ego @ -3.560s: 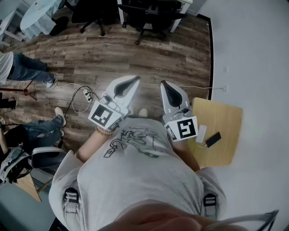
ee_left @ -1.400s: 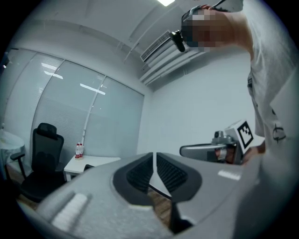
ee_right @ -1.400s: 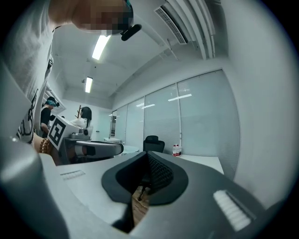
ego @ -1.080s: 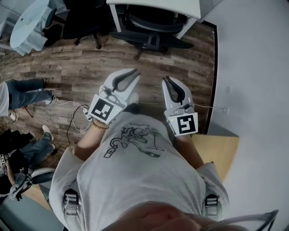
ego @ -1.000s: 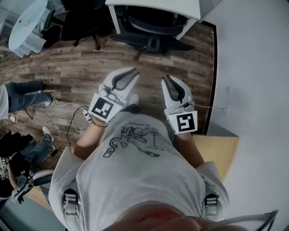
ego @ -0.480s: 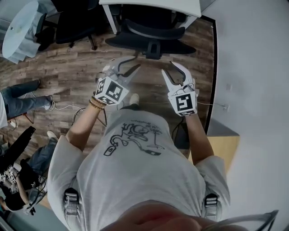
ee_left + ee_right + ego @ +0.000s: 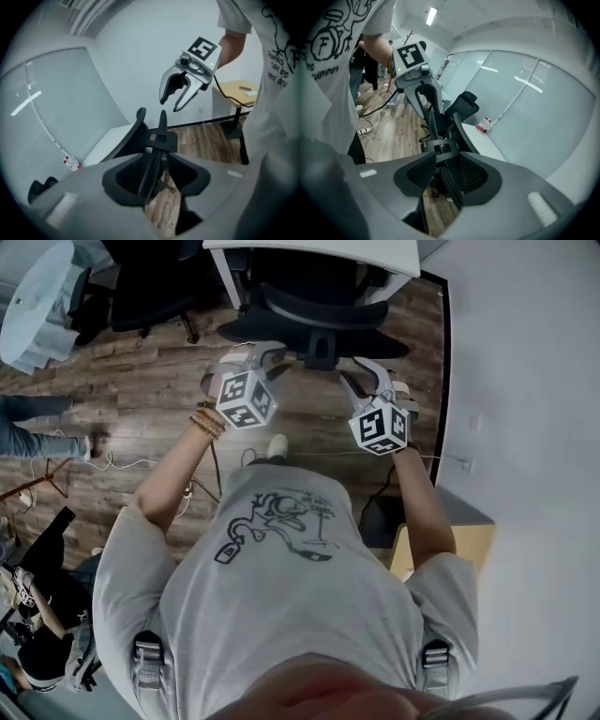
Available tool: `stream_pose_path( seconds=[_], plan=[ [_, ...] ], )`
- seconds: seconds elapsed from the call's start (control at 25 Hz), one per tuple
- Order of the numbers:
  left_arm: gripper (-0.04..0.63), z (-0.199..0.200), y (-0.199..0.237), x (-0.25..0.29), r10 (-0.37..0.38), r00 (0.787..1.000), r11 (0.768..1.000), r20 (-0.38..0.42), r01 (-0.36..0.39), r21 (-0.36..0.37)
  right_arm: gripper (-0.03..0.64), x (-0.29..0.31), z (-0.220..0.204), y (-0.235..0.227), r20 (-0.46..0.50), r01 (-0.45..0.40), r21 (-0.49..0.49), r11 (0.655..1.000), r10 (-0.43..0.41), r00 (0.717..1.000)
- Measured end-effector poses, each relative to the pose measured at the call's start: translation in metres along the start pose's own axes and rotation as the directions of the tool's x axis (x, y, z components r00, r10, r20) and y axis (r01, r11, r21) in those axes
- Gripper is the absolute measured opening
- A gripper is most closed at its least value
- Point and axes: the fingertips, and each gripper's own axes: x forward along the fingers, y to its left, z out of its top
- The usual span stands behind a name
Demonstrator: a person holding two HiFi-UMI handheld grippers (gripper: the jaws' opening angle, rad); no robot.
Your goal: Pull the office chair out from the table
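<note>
The black office chair stands tucked under the white table, its back toward me. My left gripper hovers just behind the left part of the backrest, and my right gripper behind the right part, either side of the chair's spine bracket. Both sets of jaws are opening and neither pair of pads presses on anything. In the left gripper view the backrest shows edge-on beyond my left gripper, with the right gripper above it. The right gripper view shows the backrest beyond my right gripper.
More dark chairs and a pale round table stand at the far left. A person's legs and floor cables lie to the left. A wooden desk and the white wall are on my right. Bottles stand on the table.
I have stepped up to the chair. Both grippers have swung forward and down from my chest to the backrest, rolled over, and their jaws have spread wider.
</note>
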Motion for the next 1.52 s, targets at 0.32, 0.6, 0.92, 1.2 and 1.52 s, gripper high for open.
stream_pose_path(
  seconds=[0.32, 0.6, 0.92, 1.2, 1.52],
  plan=[
    [0.195, -0.020, 0.000, 0.045, -0.059, 0.992, 0.992, -0.107, 0.071, 0.108, 0.175, 0.049, -0.046, 0.008, -0.139, -0.086, -0.112, 0.990, 0.070, 0.988],
    [0.223, -0.041, -0.003, 0.082, -0.087, 0.973, 0.975, -0.212, 0.127, 0.182, 0.183, 0.081, -0.076, 0.003, -0.221, -0.143, -0.202, 0.969, 0.097, 0.970],
    [0.181, -0.062, -0.002, 0.103, -0.114, 0.954, 0.965, -0.277, 0.173, 0.198, 0.181, 0.111, -0.107, 0.009, -0.313, -0.221, -0.284, 0.933, 0.127, 0.941],
    [0.106, -0.067, -0.003, 0.106, -0.112, 0.953, 0.957, -0.283, 0.180, 0.229, 0.115, 0.115, -0.110, 0.009, -0.326, -0.228, -0.319, 0.920, 0.119, 0.938],
    [0.098, -0.066, -0.010, 0.105, -0.104, 0.950, 0.955, -0.294, 0.178, 0.238, 0.109, 0.111, -0.113, 0.014, -0.340, -0.232, -0.316, 0.920, 0.118, 0.933]
  ],
)
